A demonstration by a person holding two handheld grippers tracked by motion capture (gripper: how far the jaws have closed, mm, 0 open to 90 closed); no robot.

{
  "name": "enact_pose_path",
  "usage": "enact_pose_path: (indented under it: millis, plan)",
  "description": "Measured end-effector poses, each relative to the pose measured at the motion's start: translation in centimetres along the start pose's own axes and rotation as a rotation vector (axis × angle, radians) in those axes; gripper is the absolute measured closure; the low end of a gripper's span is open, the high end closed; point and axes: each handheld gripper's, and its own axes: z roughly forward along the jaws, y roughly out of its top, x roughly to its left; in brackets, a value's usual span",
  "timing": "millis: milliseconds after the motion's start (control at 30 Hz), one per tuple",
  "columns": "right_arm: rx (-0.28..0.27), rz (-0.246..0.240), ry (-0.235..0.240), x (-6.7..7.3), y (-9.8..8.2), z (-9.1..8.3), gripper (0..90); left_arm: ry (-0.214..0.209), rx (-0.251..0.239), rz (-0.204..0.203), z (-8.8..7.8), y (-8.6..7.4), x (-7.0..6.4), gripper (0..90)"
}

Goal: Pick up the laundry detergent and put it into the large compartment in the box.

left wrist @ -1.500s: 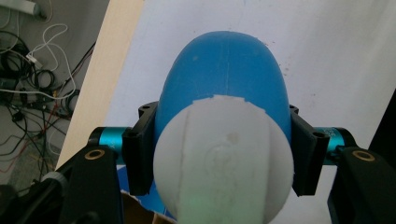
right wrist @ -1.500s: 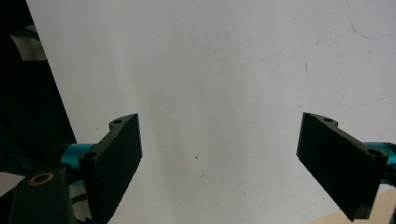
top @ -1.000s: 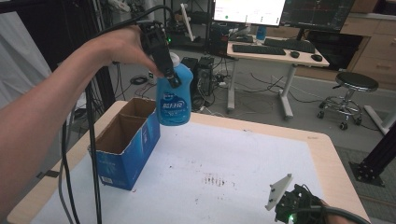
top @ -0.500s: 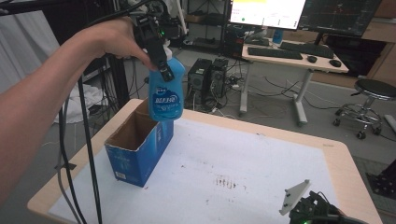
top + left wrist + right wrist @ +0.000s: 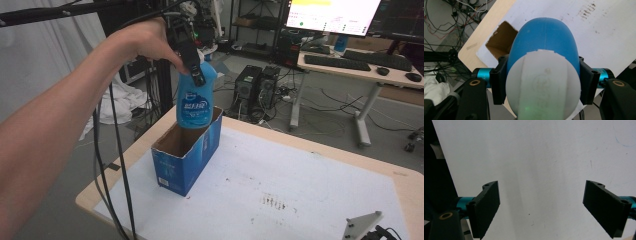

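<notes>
Bottle: you have the blue bottle (image 5: 195, 97) in the air, its base at the open top of the blue box (image 5: 186, 156), just about to go in.
Box: it stands near the far left corner of the counter (image 5: 320, 165), open mouth up, brown inside.
Left fingers: your left gripper (image 5: 192, 60) is clamped on the bottle's shoulder just under the white cap (image 5: 542, 85), one finger on each side.
Right fingers: your right gripper (image 5: 541, 207) hangs over the bare white counter with its fingers wide apart and nothing between them; its grey plate shows at the near right corner.
Long axis: the bottle hangs close to upright, cap up, base down, leaning slightly; the label faces you.
Risk, rim: the base looks close to the box's far wall, so if you lower it off-centre it could catch the cardboard edge and tip or push the light box.
Risk, grip: the hold is high on a rounded shoulder, so a knock at the base could swing the bottle between the fingers.
Risk, drop: letting go from high up could topple the box.
</notes>
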Motion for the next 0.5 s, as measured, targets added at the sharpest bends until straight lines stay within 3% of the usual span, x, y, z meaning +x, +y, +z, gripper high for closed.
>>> enact_pose_path:
  millis: [500]
  plan:
    - [0.001, -0.006, 0.011, 0.2, 0.3, 0.4, 13.3, 0.002, -0.001, -0.066, 1.4, -2.9, 1.3, 38.1]
